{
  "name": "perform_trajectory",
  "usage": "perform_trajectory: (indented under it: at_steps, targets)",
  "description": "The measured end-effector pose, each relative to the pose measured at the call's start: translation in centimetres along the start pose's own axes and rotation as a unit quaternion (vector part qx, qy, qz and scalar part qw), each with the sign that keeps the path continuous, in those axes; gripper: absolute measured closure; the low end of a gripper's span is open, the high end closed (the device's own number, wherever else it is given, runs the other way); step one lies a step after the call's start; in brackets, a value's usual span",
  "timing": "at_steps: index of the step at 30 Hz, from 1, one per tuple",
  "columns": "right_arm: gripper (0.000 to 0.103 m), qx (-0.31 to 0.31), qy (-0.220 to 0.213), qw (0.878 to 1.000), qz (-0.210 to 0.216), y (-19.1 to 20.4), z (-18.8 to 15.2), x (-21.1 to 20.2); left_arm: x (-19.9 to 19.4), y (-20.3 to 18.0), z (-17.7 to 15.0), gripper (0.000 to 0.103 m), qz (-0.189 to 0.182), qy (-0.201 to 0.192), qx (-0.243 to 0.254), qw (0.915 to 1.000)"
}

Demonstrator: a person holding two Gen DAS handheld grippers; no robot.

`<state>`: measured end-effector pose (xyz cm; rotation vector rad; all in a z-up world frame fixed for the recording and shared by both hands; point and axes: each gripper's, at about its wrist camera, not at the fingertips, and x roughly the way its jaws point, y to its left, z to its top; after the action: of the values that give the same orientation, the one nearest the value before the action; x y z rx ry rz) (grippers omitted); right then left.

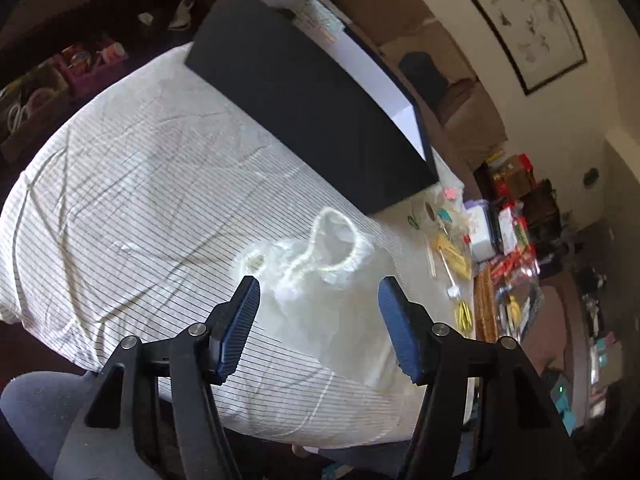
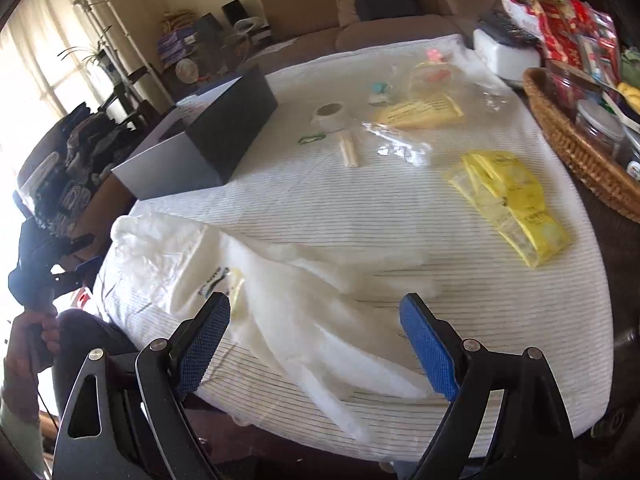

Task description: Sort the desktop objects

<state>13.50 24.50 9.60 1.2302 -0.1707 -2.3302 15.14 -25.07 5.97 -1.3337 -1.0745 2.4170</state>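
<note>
Bag (image 1: 320, 280) white plastic, left wrist view: lies on table (image 1: 120, 160) past left gripper (image 1: 318, 300), jaws apart, empty | right wrist view: bag (image 2: 260, 280) flat under right gripper (image 2: 316, 336), jaws wide, empty | handling guess: light, limp, slippery; pinch bunched rim

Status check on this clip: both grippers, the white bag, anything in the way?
Left gripper open, empty. Right gripper open, empty. White plastic bag lies loose on the striped cloth, below both. Black box stands behind; nothing blocking.
</note>
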Motion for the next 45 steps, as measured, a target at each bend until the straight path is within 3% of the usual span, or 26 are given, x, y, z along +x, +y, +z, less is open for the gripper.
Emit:
perform_trajectory:
  at_steps: [3, 6, 8, 13, 18, 22, 24, 25, 28, 29, 32, 34, 41, 45]
  targets:
    - [0.014, -0.056, 0.032, 0.997, 0.049, 2.0, 3.4, 1.7, 1.2, -2.1, -1.9, 0.040, -0.025, 0.042, 0.021, 0.9986]
    - [0.014, -0.133, 0.067, 0.984, 0.101, 5.0, 7.0, 4.3, 2.6, -1.7, -4.8, 0.040, -0.077, 0.052, -0.023, 0.9954]
    - [0.014, -0.182, 0.109, 0.968, 0.137, 7.1, 8.9, 6.9, 4.0, -1.0, -6.8, 0.041, -0.109, 0.066, -0.052, 0.9906]
    - [0.024, -0.293, 0.202, 0.922, 0.153, 11.0, 10.7, 14.1, 6.5, -0.8, -8.9, 0.042, -0.123, 0.089, -0.052, 0.9871]
    - [0.045, -0.330, 0.290, 0.884, 0.162, 11.2, 10.2, 20.6, 7.2, -0.3, -8.4, 0.041, -0.124, 0.085, -0.066, 0.9865]
    - [0.045, -0.347, 0.337, 0.857, 0.176, 11.0, 9.4, 23.4, 7.8, 0.6, -8.1, 0.040, -0.125, 0.090, -0.088, 0.9842]
    - [0.059, -0.329, 0.356, 0.851, 0.203, 10.8, 9.7, 23.8, 8.3, 0.9, -8.2, 0.041, -0.127, 0.095, -0.096, 0.9827]
    - [0.067, -0.320, 0.375, 0.843, 0.215, 10.8, 9.5, 24.0, 8.3, 1.0, -8.2, 0.040, -0.130, 0.094, -0.101, 0.9819]
    - [0.068, -0.330, 0.422, 0.806, 0.250, 11.9, 7.8, 24.1, 8.4, 1.4, -8.0, 0.040, -0.131, 0.090, -0.103, 0.9818]
    - [0.069, -0.324, 0.431, 0.799, 0.264, 12.2, 7.4, 24.2, 8.5, 1.3, -7.9, 0.040, -0.130, 0.090, -0.100, 0.9824]
    - [0.074, -0.311, 0.437, 0.798, 0.276, 12.4, 6.9, 24.7, 8.0, 1.4, -8.0, 0.040, -0.125, 0.089, -0.091, 0.9840]
    - [0.089, -0.280, 0.429, 0.803, 0.306, 12.2, 6.9, 24.5, 8.0, 1.2, -7.8, 0.040, -0.129, 0.084, -0.087, 0.9842]
    - [0.096, -0.225, 0.359, 0.818, 0.388, 12.7, 7.0, 19.3, 8.0, 1.6, -6.9, 0.039, -0.145, 0.084, -0.106, 0.9801]
    - [0.096, -0.200, 0.299, 0.828, 0.430, 12.9, 8.3, 14.9, 4.6, 2.0, -6.3, 0.022, -0.196, 0.049, -0.093, 0.9750]
